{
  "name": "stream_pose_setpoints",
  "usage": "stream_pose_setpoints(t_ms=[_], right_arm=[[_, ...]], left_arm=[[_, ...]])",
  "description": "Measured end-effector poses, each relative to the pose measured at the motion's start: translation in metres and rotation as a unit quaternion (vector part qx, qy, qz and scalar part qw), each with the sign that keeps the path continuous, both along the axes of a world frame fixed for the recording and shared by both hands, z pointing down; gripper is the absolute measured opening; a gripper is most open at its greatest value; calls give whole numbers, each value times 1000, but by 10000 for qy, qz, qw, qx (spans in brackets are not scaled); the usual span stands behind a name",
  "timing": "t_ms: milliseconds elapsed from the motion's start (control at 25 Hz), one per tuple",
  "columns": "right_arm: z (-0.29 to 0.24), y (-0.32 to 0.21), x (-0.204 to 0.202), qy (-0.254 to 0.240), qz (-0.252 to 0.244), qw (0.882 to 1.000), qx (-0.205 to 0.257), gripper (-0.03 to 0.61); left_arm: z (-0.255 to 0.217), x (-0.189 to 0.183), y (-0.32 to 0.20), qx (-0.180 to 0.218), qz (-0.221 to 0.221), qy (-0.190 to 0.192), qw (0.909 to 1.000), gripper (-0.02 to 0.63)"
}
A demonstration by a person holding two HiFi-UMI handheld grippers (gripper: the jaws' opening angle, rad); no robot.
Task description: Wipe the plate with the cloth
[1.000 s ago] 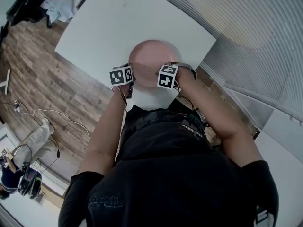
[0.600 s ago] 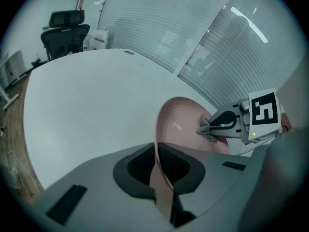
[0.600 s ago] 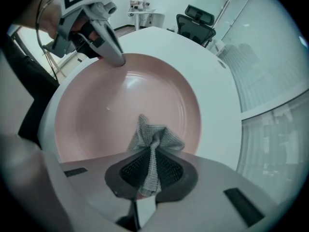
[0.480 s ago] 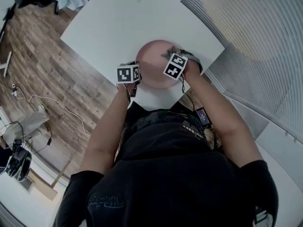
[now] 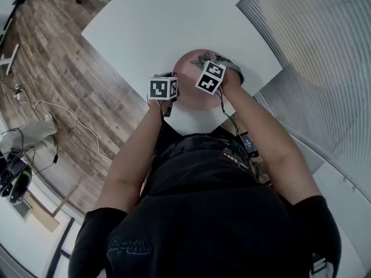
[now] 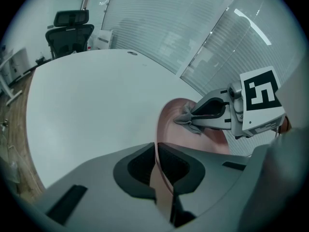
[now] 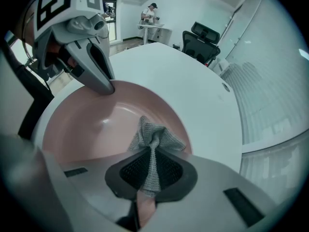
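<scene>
We see the pink plate [image 5: 186, 73] near the close edge of the white tabletop [image 5: 156, 22], just in front of the person. The left tongs [image 6: 155, 154] are closed on the plate's rim, the thin edge running straight between their dark pads. In the right gripper view the same tongs [image 7: 105, 85] bite the far rim of the plate [image 7: 91, 124].

The grey waffle-weave cloth [image 7: 153, 140] is bunched and pinched tight in the right tongs [image 7: 150, 172]. Its free end fans out against the inside of the plate near the rim. From the left gripper view the cloth [image 6: 188, 122] sits at the tip of the right tongs [image 6: 194, 117], pressed to the plate's [image 6: 205, 141] inner face. In the head view the cloth [image 5: 210, 57] shows as a grey wad at the plate's far edge, beyond the right tongs [image 5: 211, 68]. The plate seems tilted up off the tabletop, though we cannot be sure.

Apart from the plate, the tabletop [image 7: 193, 86] shows bare and white. A black office chair [image 6: 70, 29] stands past its far end, with slatted blinds [image 5: 324, 33] to the right and a wooden floor [image 5: 52, 68] to the left.
</scene>
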State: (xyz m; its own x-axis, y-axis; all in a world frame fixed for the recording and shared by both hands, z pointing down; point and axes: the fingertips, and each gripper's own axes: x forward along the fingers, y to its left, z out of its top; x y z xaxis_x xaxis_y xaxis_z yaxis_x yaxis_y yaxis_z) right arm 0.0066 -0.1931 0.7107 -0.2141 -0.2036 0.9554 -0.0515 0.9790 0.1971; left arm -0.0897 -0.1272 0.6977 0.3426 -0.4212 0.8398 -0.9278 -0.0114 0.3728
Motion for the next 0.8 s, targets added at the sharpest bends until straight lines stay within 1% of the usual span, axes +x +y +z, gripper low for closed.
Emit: stream_pose_setpoints(t_ms=[120, 280, 480, 640, 800], right_arm=[[1, 11, -13, -83, -162, 9998, -45, 40], [-1, 29, -28, -309, -221, 9991, -211, 40], [0, 62, -42, -613, -370, 9953, -653, 40], [4, 89, -37, -676, -462, 9927, -889, 40], [1, 114, -24, -589, -536, 9910, -1079, 40]], left_arm=[[1, -1, 1, 7, -29, -10, 10000, 32], [1, -3, 1, 18, -31, -36, 10000, 32], [3, -4, -3, 35, -54, -80, 9999, 32], [5, -4, -5, 41, -28, -97, 9999, 32], [2, -5, -5, 44, 60, -112, 9999, 34]])
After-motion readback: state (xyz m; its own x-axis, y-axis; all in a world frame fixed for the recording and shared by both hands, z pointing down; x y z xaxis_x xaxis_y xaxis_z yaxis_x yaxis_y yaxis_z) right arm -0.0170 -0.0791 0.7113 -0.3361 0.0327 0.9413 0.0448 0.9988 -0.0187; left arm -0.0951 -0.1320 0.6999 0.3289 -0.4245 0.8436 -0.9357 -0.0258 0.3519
